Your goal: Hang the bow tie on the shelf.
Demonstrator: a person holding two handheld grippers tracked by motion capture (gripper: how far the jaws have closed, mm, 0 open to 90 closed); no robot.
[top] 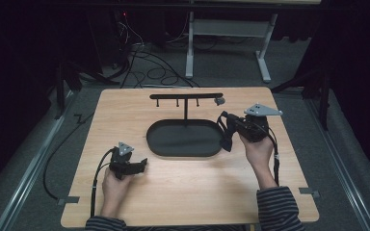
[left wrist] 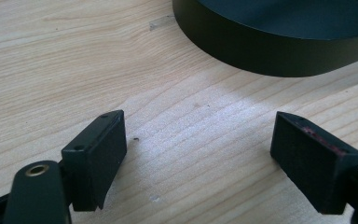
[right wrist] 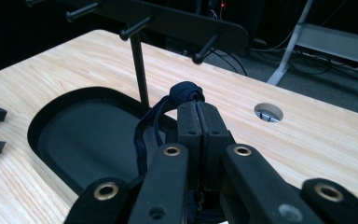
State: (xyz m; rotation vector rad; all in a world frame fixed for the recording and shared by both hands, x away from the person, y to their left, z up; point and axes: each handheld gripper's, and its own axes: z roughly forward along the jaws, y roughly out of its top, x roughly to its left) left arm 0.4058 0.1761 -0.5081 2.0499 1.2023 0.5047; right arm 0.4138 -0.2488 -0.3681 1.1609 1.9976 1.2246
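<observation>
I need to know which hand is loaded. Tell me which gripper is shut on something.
The right gripper: it is shut on a dark blue cord loop beside the black tray. The left gripper is open over bare table.

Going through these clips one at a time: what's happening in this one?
A person at a wooden table works a gripper in each hand. The right gripper has its jaws shut on a dark blue knotted cord, held above the right end of the black oval tray, near the black hook stand. The left gripper rests on the table left of the tray, jaws open and empty. The cord is not yet on a hook.
</observation>
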